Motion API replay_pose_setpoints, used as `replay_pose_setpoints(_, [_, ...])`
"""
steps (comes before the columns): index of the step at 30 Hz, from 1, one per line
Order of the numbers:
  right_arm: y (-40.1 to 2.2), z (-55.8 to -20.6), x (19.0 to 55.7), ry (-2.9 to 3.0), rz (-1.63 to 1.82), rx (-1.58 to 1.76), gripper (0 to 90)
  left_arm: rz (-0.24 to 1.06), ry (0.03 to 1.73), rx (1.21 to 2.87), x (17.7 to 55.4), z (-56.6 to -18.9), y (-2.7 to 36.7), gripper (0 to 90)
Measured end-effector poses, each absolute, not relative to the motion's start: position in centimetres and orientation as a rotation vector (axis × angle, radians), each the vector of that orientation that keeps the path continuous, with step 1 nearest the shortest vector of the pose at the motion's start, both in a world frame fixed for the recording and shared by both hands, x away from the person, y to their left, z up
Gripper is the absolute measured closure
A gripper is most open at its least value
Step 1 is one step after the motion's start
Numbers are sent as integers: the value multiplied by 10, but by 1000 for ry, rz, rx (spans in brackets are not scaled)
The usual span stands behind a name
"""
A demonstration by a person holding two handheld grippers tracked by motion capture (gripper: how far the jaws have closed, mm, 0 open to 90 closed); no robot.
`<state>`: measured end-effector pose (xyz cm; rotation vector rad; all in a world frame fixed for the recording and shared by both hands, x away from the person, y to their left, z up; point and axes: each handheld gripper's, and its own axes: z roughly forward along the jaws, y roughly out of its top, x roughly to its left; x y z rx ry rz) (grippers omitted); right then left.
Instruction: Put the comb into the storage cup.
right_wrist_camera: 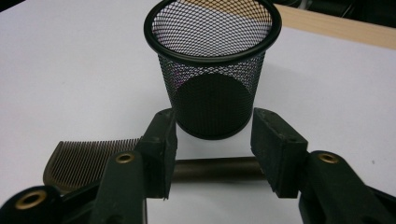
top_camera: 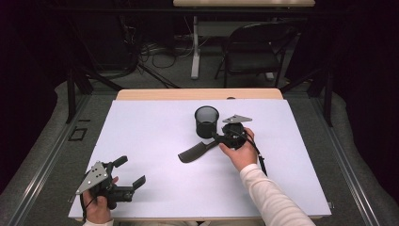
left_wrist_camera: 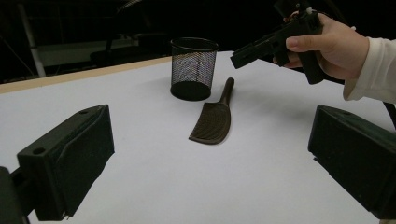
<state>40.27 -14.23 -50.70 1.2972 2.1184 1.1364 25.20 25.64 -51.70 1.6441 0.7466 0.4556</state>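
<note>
- At the near left corner of the table (top_camera: 155, 197), the person's left hand (top_camera: 98, 207) holds the left gripper (top_camera: 130, 175) low over the white surface, its jaws pointing toward the middle of the table; they stand wide apart with nothing between them.
- From the near edge, right of centre, a forearm in a white sleeve (top_camera: 270, 197) reaches forward and leftward; the right hand (top_camera: 241, 151) at its end wraps the body of the right gripper (right_wrist_camera: 212, 149), which sits near the table's centre and tilts down toward the surface.
- The right gripper's jaws are partly open and straddle the handle of the comb (top_camera: 195, 151), one on each side; gaps show between the pads and the handle, so they are not pressing on it.
- The comb lies flat near the middle of the table. Its long axis runs diagonally: the toothed, broader end points toward the near left corner, and the thin round handle points toward the far right, ending just beside the cup.
- The black mesh cup (top_camera: 207, 121) stands upright just beyond the gripper, toward the far edge, with its open mouth up.
</note>
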Motion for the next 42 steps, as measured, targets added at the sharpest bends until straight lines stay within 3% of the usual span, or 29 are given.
replay_pose_setpoints(4, [-141,-510,404,2128,1115,1301,563,453,749,1641,252,-517,257,4])
replay_pose_setpoints(23, [-127,-527,412,2154,1055,1323,885,454,752,1644,252,-517,257,4])
replay_pose_setpoints(42, [-118,-544,420,2160,1017,1353,900,452,754,1645,253,-518,257,4])
